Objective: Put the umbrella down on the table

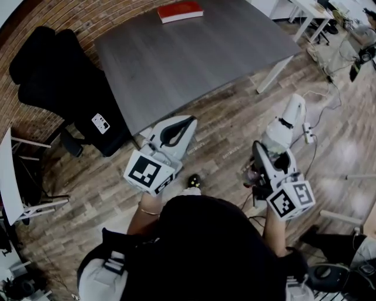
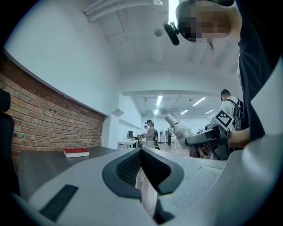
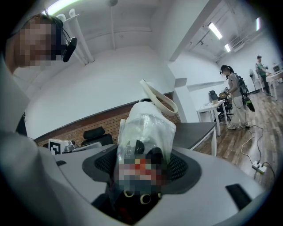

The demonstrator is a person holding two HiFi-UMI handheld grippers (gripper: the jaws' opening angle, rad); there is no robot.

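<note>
Grey table [image 1: 194, 59] has a red book [image 1: 180, 11] lying flat near its far edge. Wood-plank floor [image 1: 223, 141] underneath, black chair [image 1: 59, 82] standing beside the table, white power strip [image 1: 308, 134] lying further off.

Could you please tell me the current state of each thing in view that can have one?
umbrella: folded, in a clear sleeve, held clear of the table.
right gripper: shut on the umbrella.
left gripper: shut, holding nothing.
red book: closed, lying flat on the table.
</note>
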